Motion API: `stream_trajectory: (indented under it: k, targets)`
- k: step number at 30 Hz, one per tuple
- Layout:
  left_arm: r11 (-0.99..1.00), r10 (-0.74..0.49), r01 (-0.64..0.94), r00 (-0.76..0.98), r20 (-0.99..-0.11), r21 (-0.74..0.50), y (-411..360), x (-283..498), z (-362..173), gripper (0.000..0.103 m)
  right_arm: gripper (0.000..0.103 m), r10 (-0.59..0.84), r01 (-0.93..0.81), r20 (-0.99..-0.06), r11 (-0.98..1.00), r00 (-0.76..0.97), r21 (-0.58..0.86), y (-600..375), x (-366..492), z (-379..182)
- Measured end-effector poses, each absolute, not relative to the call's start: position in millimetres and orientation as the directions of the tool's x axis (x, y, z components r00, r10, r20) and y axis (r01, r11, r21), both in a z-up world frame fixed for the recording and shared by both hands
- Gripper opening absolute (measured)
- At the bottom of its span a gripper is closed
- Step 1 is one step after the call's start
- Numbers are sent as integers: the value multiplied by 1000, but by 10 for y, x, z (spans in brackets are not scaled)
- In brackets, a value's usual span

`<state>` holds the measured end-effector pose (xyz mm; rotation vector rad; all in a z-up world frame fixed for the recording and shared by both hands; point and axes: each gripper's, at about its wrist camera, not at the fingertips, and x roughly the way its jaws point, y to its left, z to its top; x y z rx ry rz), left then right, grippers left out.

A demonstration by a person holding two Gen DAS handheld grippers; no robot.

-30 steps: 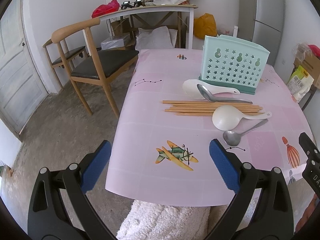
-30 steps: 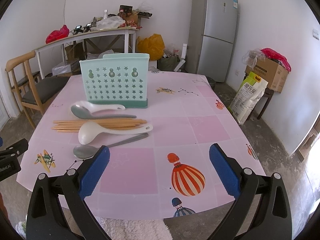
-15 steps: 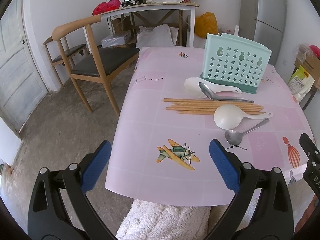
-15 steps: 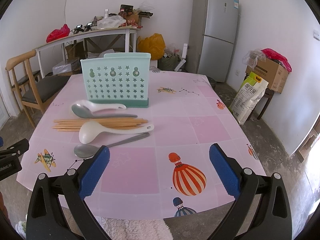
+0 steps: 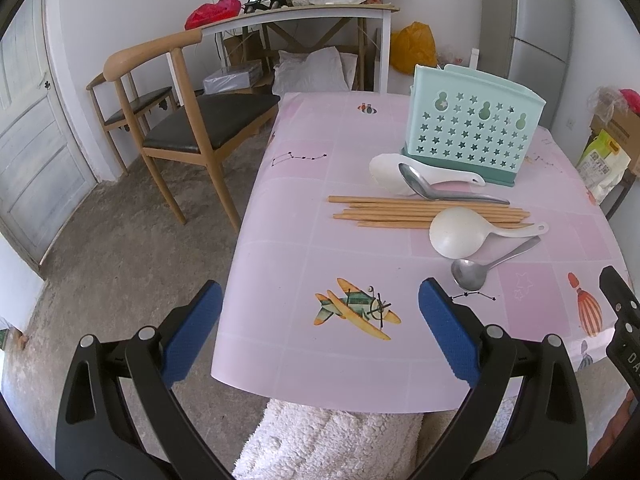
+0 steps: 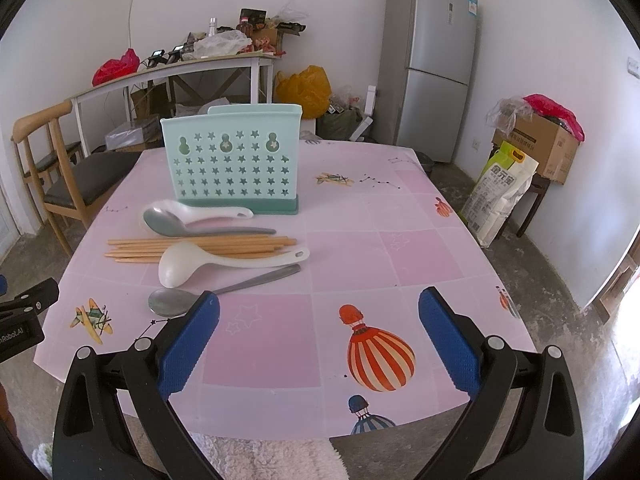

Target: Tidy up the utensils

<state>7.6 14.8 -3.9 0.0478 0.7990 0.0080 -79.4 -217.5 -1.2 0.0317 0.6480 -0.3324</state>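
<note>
Grabbing the near metal spoon [image 6: 170, 302] with our wide-open, empty grippers, left [image 5: 320, 320] and right [image 6: 320, 320], we may disturb the white ladle [image 6: 180, 266] resting on the chopsticks [image 6: 132, 249] toward the table's [image 6: 420, 248] left edge.

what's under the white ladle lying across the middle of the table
Its bowl and handle lie across the wooden chopsticks, which sit on the pink tablecloth. The white ladle covers the chopstick stretches beneath it, so those parts are hidden.

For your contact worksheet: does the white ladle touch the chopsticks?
Touching. The right wrist view shows the white ladle lying across the chopsticks, its handle resting on them.
</note>
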Motion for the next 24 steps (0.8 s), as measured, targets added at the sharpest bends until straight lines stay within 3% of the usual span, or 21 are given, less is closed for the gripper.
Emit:
stream_trajectory:
  k: [10, 24]
  targets:
    - [999, 28, 9, 683, -730, 47, 184, 126, -116, 95, 97, -275, 303, -591, 951, 759, -54, -2135, -785, -35]
    - [961, -277, 192, 671, -687, -200, 222, 344, -97, 95, 97, -291, 278, -554, 954, 780, -110, -2115, -678, -124]
